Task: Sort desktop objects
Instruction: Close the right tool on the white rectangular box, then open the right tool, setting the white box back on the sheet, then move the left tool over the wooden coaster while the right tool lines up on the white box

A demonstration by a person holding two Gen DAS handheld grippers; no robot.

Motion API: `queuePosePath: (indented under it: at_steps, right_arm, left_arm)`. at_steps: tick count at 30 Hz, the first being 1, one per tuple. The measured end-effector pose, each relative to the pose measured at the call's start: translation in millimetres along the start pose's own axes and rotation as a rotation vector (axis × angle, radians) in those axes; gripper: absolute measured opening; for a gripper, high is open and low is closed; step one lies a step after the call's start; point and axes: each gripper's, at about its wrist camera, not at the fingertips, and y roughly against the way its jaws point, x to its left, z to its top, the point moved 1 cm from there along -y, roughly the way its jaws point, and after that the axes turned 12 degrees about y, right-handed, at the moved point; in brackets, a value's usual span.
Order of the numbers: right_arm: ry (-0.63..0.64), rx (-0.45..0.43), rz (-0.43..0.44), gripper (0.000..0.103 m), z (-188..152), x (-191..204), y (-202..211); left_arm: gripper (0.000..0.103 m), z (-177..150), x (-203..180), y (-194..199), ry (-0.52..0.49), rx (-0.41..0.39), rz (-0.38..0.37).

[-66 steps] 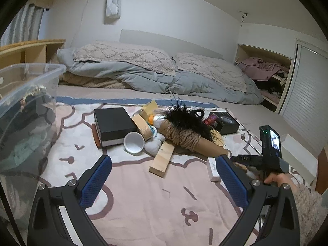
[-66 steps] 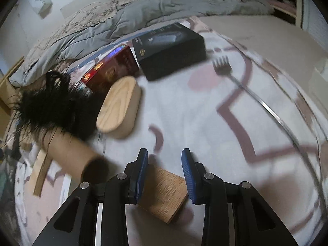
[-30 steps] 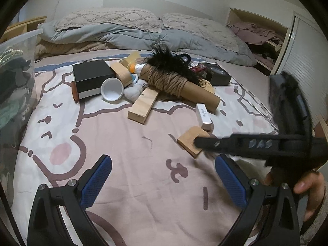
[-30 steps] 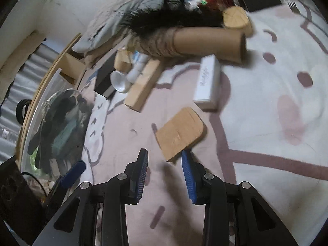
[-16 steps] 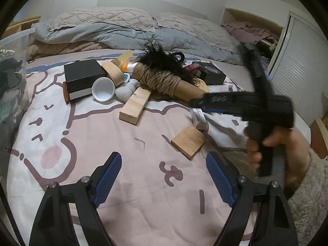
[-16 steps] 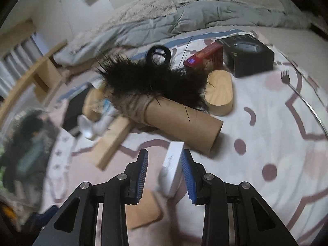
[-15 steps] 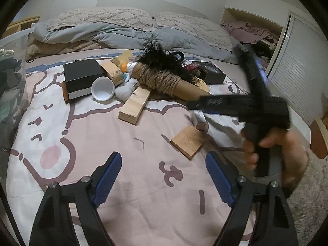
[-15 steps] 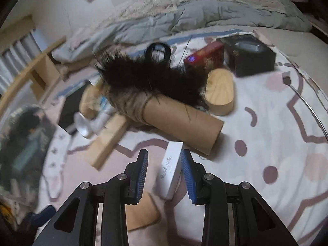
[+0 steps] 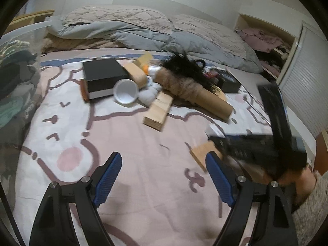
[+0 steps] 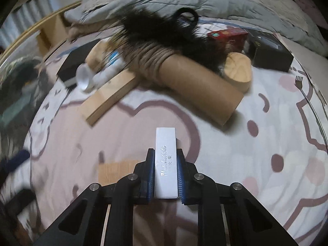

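A slim white matchbox (image 10: pixel 165 141) lies on the pink patterned bedspread (image 10: pixel 225 164), just in front of a cardboard tube (image 10: pixel 196 86) wound with rope. My right gripper (image 10: pixel 165 152) straddles the box's near half; its jaws are closing and both blue pads press on the box's long sides. In the left wrist view that gripper (image 9: pixel 213 138) is a dark blur at the right, held by a hand (image 9: pixel 303 182). My left gripper (image 9: pixel 163 157) hangs open over bare bedspread with nothing between its fingers.
A flat wooden piece (image 10: pixel 116 172) lies left of the right gripper. Behind are a wooden block (image 10: pixel 110 96), black feathers (image 10: pixel 162 28), an oval wooden box (image 10: pixel 238 71), black boxes (image 10: pixel 268 51) (image 9: pixel 104 75), a white cup (image 9: pixel 125 91) and a fork (image 10: pixel 303 90). A clear bin (image 9: pixel 18 65) stands left.
My right gripper left the flat wooden piece, swung over the white matchbox and closed onto it. The left gripper's jaws narrowed somewhat and it shifted slightly.
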Motion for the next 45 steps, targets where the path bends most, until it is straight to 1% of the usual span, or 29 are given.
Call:
queuePosePath:
  at_steps: [3,7,9,13,16,19,20,22,23,24,26,28,31,34,39,43,45]
  right_arm:
    - [0.046,-0.011,0.039,0.020,-4.0,15.5,1.8]
    - [0.110,-0.017,0.137,0.020,-7.3,46.2,1.1]
    - [0.151,-0.019,0.157,0.020,-10.4,66.3,1.5]
    - [0.219,-0.028,0.218,0.020,-15.6,87.7,9.9]
    - [0.246,-0.036,0.177,0.020,-19.0,90.2,16.6]
    - [0.260,-0.022,0.175,0.021,-25.0,85.4,21.5]
    - [0.260,-0.016,0.175,0.023,-27.6,82.8,24.2]
    - [0.252,-0.002,0.153,0.041,-32.0,78.9,28.7]
    - [0.251,0.004,0.124,0.065,-34.7,75.9,31.4]
    - [0.255,0.001,0.095,0.076,-36.7,74.2,33.7]
    - [0.263,-0.004,0.067,0.076,-37.6,70.3,35.3]
    - [0.238,0.001,0.048,0.076,-37.2,64.9,34.3]
    - [0.230,0.008,0.035,0.076,-36.4,62.7,30.8]
    - [0.215,0.017,0.001,0.076,-37.2,55.9,27.2]
    - [0.156,0.009,-0.047,0.076,-33.7,39.0,22.3]
    - [0.124,0.009,-0.057,0.076,-30.6,28.9,16.8]
    - [0.122,0.012,-0.064,0.084,-29.4,27.0,13.6]
  left_arm:
    - [0.084,6.0,10.3,3.0,0.034,-0.010,0.015]
    - [0.084,11.8,23.9,5.1,0.074,-0.010,0.039]
    - [0.084,14.2,30.4,7.5,0.098,-0.011,0.040]
    - [0.084,19.2,40.5,12.7,0.124,-0.026,0.050]
    - [0.084,21.9,45.5,16.1,0.132,-0.031,0.061]
    - [0.084,21.7,47.2,20.0,0.130,-0.028,0.068]
    - [0.084,20.6,46.9,21.8,0.124,-0.027,0.073]
    - [0.084,15.7,45.8,25.4,0.108,-0.019,0.078]
    - [0.084,13.3,45.3,26.5,0.101,-0.013,0.080]
    - [0.084,10.4,44.3,27.7,0.091,-0.006,0.083]
    - [0.084,3.0,41.3,29.6,0.073,0.008,0.092]
    - [0.084,-6.0,38.5,30.4,0.062,0.026,0.095]
    - [0.084,-19.8,34.9,28.7,0.049,0.064,0.089]
    - [0.085,-34.1,27.7,23.9,0.004,0.105,0.096]
    - [0.085,-42.0,15.8,14.5,-0.060,0.141,0.093]
    - [0.085,-48.4,11.5,6.8,-0.113,0.175,0.107]
    - [0.085,-51.3,10.8,2.4,-0.137,0.187,0.125]
